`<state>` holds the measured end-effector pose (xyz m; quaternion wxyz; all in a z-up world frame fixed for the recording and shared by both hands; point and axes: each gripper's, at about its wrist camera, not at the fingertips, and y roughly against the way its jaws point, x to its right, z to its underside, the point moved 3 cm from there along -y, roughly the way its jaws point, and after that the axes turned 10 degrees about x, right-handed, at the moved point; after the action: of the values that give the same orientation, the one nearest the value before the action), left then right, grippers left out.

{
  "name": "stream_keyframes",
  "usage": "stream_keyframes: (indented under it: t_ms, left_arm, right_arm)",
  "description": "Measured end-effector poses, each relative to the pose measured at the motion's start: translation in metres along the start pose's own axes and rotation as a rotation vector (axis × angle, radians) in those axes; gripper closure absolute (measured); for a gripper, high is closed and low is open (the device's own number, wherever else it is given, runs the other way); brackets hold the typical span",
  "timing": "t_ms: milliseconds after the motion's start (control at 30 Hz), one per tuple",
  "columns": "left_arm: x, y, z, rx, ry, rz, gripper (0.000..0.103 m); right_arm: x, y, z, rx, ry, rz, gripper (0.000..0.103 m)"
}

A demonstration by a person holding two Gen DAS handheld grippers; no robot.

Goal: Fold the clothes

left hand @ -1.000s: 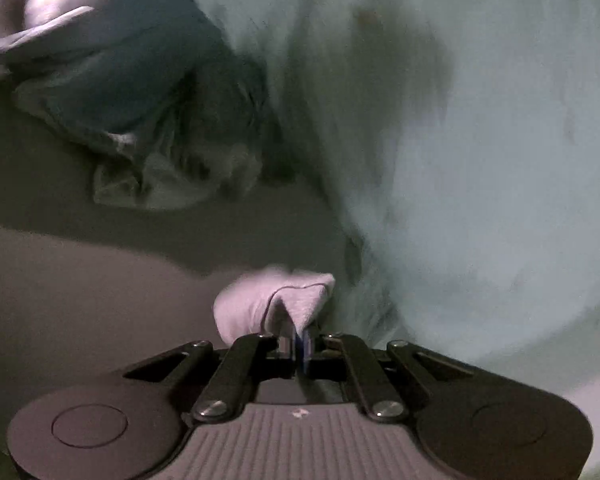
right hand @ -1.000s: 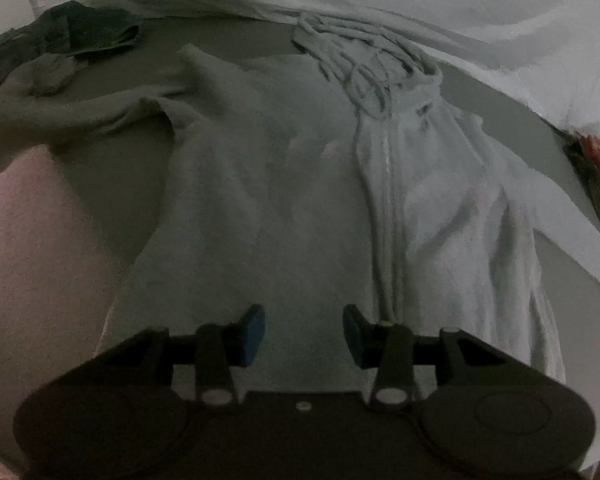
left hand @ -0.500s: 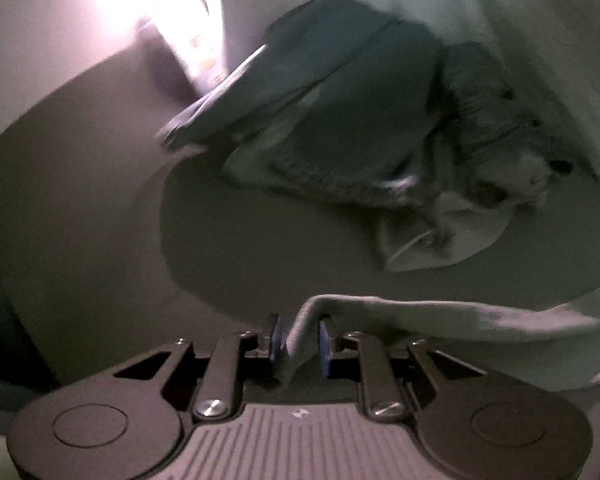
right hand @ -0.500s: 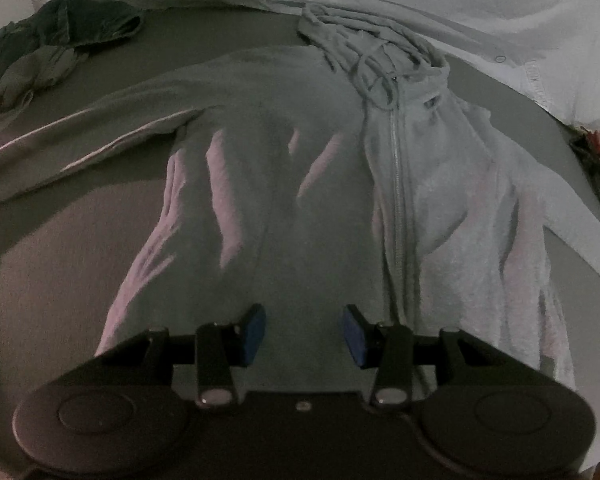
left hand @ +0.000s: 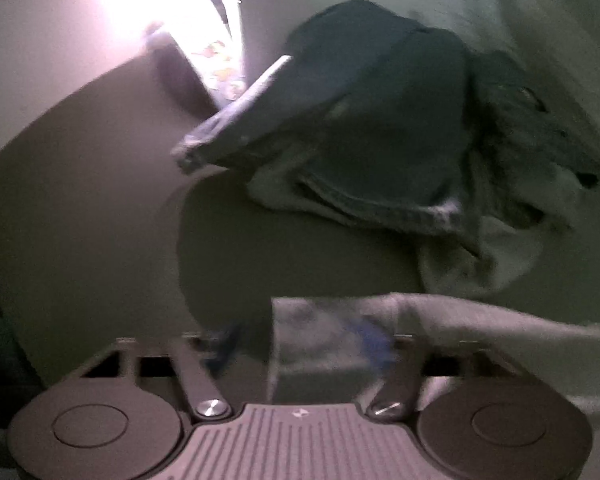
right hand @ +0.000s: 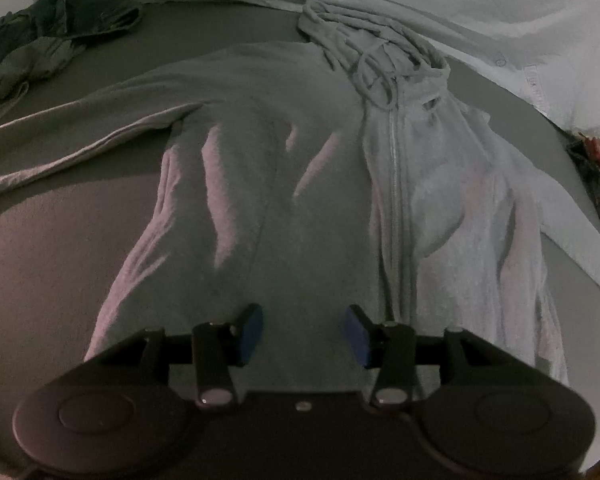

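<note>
Only left wrist: sleeve cuff point(left hand: 320, 344); only right: hoodie's zipper point(right hand: 394, 184).

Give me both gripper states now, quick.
Left gripper: jaws opening, sleeve cuff between them, no longer pinched.
Right gripper: jaws opening, holding nothing, above the hoodie.

My right gripper point(right hand: 304, 330) is matt black plastic with bright metal pivot screws and blue rubbery pads point(right hand: 252, 330) on its jaws. The hoodie point(right hand: 292, 184) under it is soft, fuzzy grey fleece cloth with a thin zip. The dark garment point(left hand: 380, 120) looks like coarse stitched denim.
</note>
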<state>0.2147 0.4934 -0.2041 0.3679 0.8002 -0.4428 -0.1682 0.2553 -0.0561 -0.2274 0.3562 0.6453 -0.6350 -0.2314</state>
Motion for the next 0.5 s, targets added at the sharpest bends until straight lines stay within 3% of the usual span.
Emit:
stream_keyframes:
  t_ms: [133,167,200,233,267,433,500]
  left_arm:
    - [0.001,-0.005,0.022,-0.044,0.037,0.016,0.024]
    - [0.002,-0.007,0.027,-0.05,0.053,-0.005,0.033]
    - [0.005,-0.005,0.032,-0.025,0.054,-0.043,0.05]
    - [0.007,0.0,0.032,-0.002,0.056,-0.064,0.058]
    - [0.008,0.004,0.029,0.0,0.077,-0.066,0.093]
    - [0.003,0.043,0.007,0.07,0.176,-0.121,0.098]
    - [-0.008,0.063,0.002,0.079,0.247,-0.101,0.098]
  right_arm:
    - [0.002,-0.002,-0.001,-0.002,-0.012,0.002,0.052]
    - [0.002,-0.003,-0.002,-0.001,-0.012,0.002,0.051]
    - [0.002,-0.003,-0.003,0.001,-0.011,0.002,0.051]
    - [0.001,-0.004,-0.003,0.003,-0.011,0.002,0.051]
    - [0.0,-0.004,-0.004,0.005,-0.005,0.004,0.051]
    - [-0.002,-0.002,-0.003,0.013,0.02,0.009,0.052]
    - [0.0,0.0,-0.002,0.011,0.014,0.003,0.052]
